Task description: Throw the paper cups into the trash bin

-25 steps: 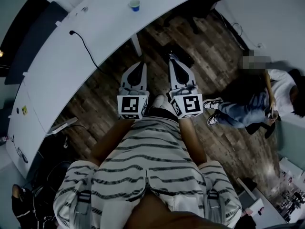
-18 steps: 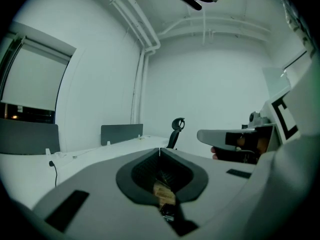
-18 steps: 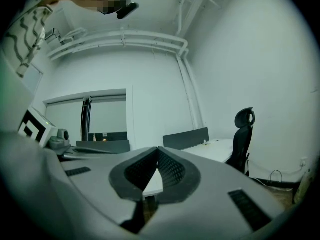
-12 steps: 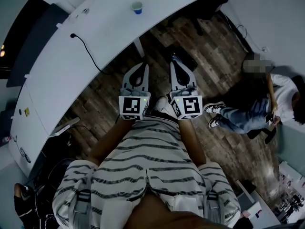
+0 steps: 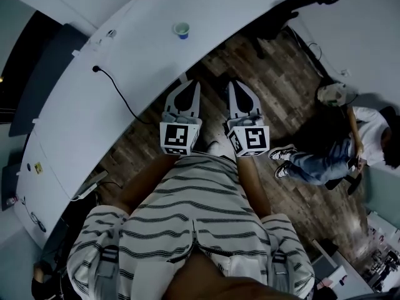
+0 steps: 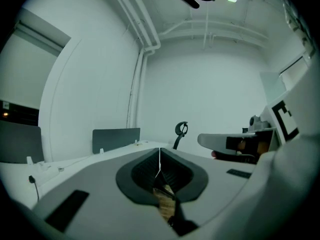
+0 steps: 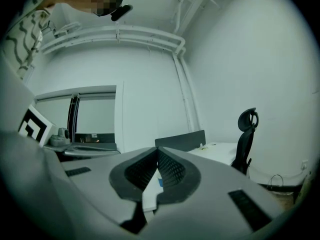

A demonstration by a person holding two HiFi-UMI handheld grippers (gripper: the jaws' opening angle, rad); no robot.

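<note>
Before the white desk, left tool and right tool point forward together, both closed, empty.

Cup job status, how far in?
Nothing done yet: the paper cup stands on the white table, untouched. Nothing in hand: left gripper and right gripper are both shut and empty, well short of the cup. Left: reach the cup, grasp it, bin it. No trash bin is in view.

Smooth white table (matt), rough-grained wood-plank floor, striped cloth shirt, paper cup
</note>
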